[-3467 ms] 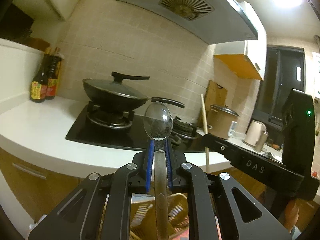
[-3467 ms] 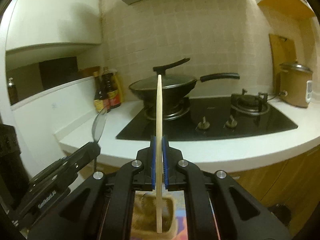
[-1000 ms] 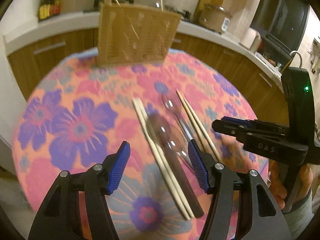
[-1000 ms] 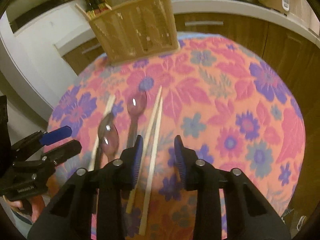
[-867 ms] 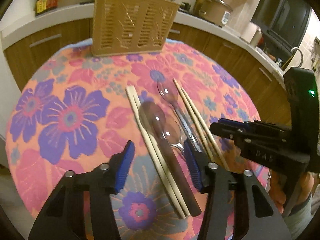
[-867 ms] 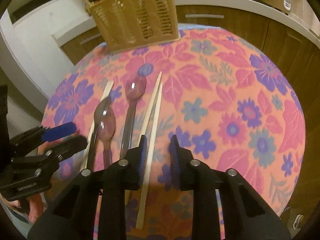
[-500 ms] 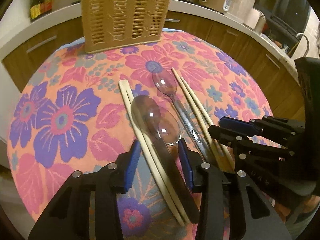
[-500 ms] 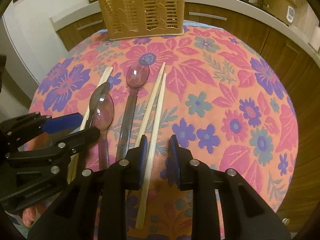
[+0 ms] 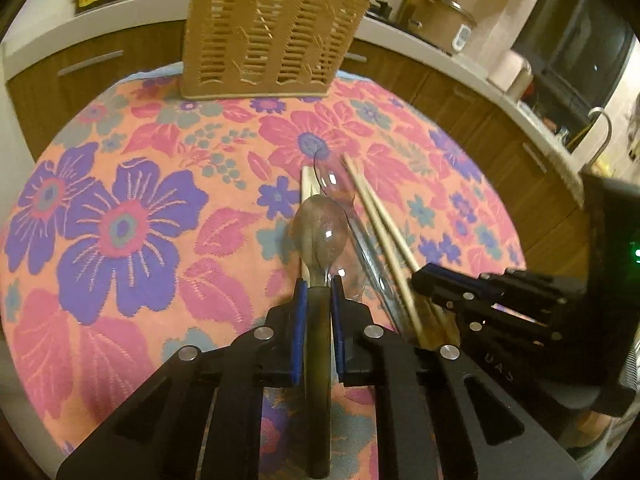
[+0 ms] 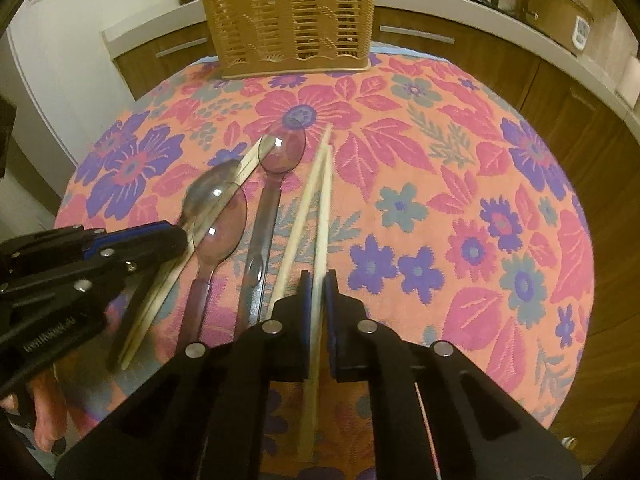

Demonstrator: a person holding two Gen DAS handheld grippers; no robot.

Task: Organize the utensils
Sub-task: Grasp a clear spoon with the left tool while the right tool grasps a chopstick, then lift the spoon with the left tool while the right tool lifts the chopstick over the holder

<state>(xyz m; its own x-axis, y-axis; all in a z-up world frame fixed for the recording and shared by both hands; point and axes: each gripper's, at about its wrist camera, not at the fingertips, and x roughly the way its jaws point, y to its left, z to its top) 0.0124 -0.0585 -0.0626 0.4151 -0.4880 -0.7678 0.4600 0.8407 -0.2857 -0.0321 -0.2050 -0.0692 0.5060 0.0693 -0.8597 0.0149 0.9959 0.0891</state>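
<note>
Round table (image 10: pixel 472 184), floral cloth — slatted basket (image 10: pixel 292 16) at far edge; nearer, clear spoons (image 10: pixel 280 152), wooden chopsticks (image 10: pixel 296 224)

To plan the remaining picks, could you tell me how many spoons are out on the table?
3: the grey spoon in the left gripper, a purple spoon beside it, a clear spoon next to the chopsticks. The basket may hide more.

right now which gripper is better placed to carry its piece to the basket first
Probably the right gripper: jaws shut on a single chopstick with bare cloth ahead to the basket. The left gripper holds a spoon lying over other utensils.
</note>
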